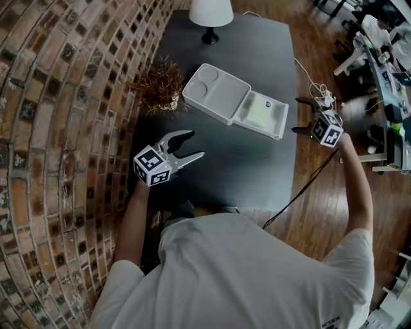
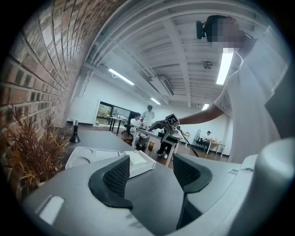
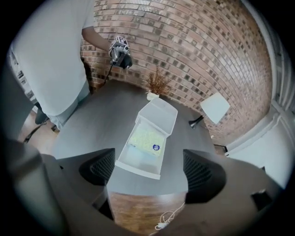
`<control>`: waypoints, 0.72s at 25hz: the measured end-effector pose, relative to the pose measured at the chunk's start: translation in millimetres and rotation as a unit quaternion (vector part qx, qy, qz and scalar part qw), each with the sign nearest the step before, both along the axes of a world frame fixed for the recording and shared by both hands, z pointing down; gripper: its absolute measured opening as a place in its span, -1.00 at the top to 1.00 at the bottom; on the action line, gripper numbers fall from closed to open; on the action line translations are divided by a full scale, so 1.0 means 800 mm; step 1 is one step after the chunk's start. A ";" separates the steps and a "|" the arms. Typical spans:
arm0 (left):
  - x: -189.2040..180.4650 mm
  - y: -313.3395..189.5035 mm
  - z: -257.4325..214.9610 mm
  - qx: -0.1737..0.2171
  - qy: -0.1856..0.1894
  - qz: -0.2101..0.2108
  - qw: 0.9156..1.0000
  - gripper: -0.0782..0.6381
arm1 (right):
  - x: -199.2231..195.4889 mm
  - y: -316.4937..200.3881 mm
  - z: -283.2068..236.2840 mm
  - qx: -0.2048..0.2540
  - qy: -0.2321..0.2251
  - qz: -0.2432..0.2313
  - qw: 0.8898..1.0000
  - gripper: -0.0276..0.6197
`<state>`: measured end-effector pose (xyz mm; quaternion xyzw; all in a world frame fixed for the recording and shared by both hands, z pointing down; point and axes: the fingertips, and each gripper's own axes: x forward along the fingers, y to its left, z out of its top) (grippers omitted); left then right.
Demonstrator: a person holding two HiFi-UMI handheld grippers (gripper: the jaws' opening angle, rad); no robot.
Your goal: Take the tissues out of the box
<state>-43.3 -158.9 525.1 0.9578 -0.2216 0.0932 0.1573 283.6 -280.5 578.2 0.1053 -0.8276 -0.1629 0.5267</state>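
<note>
Your left claw [image 1: 196,144] and right claw [image 1: 295,115] are apart, holding nothing. The tissues [image 1: 260,112] in the open box [image 1: 221,96] have a blue sticker [image 1: 268,103], too small to read.

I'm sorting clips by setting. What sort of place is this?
Probably an open-plan office or lab with a homelike corner: a brick wall, a dark table with lamp and dried plant, and people seated at desks under strip lights beyond.
</note>
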 end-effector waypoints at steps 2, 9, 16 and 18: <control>0.002 0.000 0.002 -0.003 -0.002 0.000 1.000 -0.06 | 0.001 -0.007 0.015 0.005 0.028 -0.022 0.999 -0.55; 0.003 -0.001 0.011 -0.010 -0.010 -0.003 1.000 -0.06 | -0.017 -0.035 0.045 0.044 0.127 -0.116 0.984 -0.72; -0.002 -0.006 0.020 -0.015 -0.013 -0.021 1.000 -0.06 | -0.056 -0.044 0.090 0.042 0.180 -0.213 0.959 -0.72; -0.006 -0.009 0.022 -0.014 -0.015 -0.027 0.999 -0.06 | -0.069 -0.045 0.101 0.043 0.190 -0.239 0.951 -0.71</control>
